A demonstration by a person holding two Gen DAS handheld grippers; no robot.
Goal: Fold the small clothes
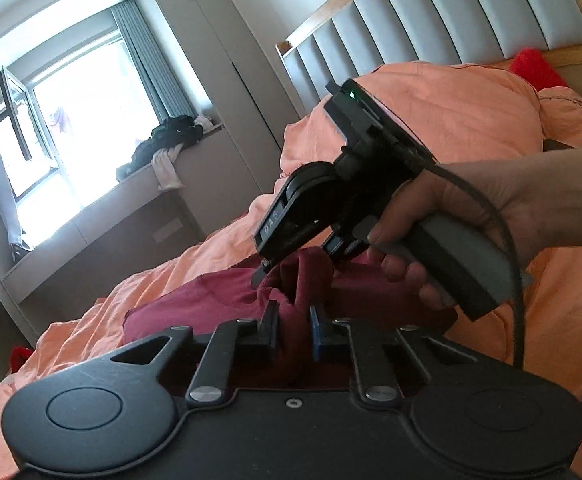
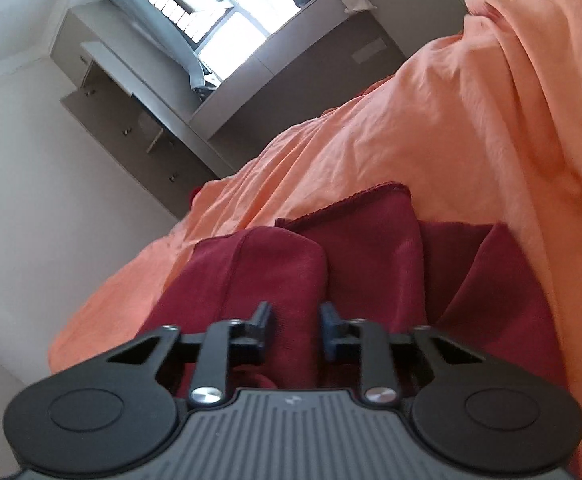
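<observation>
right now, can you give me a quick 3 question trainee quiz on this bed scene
1. True or false: the left gripper is shut on the maroon garment.
2. What colour is the bedding under the garment? A) grey B) orange C) white
3. What does the right gripper have between its fingers?

Key: 1 true. 2 B. 3 A fold of the maroon garment; the left wrist view shows it pinching the cloth too.
</observation>
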